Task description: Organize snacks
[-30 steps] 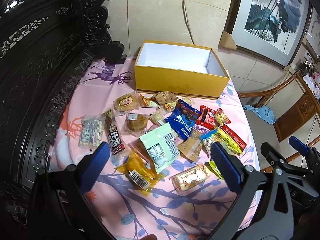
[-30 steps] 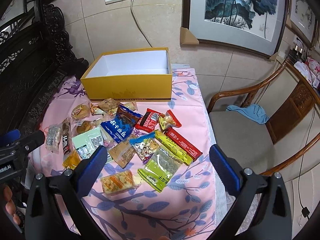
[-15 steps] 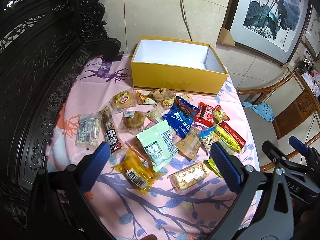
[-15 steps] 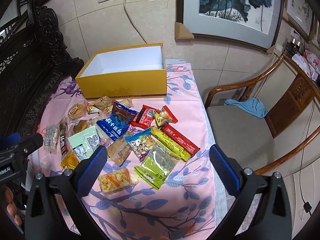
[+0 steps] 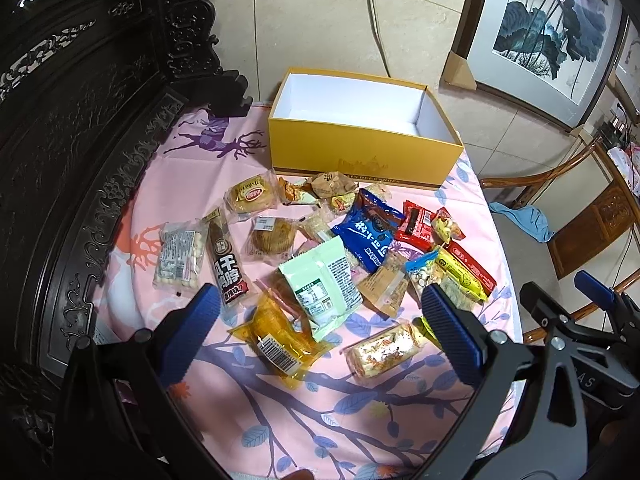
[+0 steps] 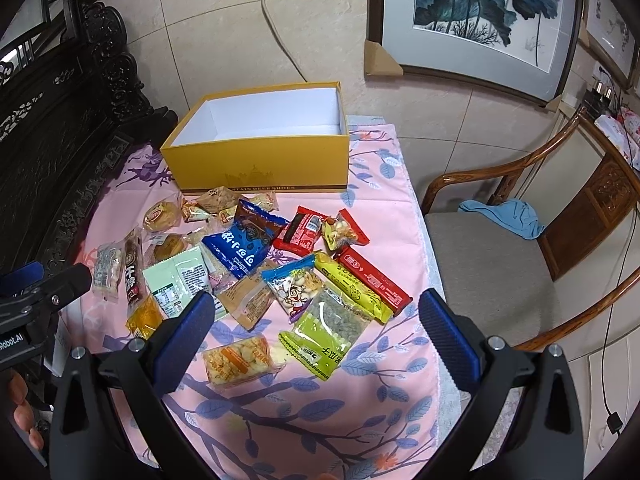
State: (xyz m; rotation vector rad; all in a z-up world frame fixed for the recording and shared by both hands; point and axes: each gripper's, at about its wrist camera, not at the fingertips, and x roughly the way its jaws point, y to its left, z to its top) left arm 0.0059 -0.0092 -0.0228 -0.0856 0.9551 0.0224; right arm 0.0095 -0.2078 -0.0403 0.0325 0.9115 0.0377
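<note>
An empty yellow box (image 5: 360,152) (image 6: 260,164) stands open at the back of a table with a pink cloth (image 5: 320,400) (image 6: 304,400). Several snack packets lie in front of it: a blue packet (image 5: 366,236) (image 6: 244,246), a pale green packet (image 5: 322,284) (image 6: 176,280), a lime green packet (image 6: 326,330), a red bar (image 6: 372,280), an orange packet (image 5: 276,338). My left gripper (image 5: 320,332) is open and empty above the near packets. My right gripper (image 6: 314,332) is open and empty above the lime packet.
A dark carved wooden bench (image 5: 60,140) borders the table's left side. A wooden chair (image 6: 520,264) with a blue cloth (image 6: 504,216) stands to the right. A tiled wall with a power cord (image 6: 280,36) and a framed painting (image 6: 480,12) is behind.
Both grippers have moved slightly forward and lower toward the snacks. Both stay open and empty. No packet has moved.
</note>
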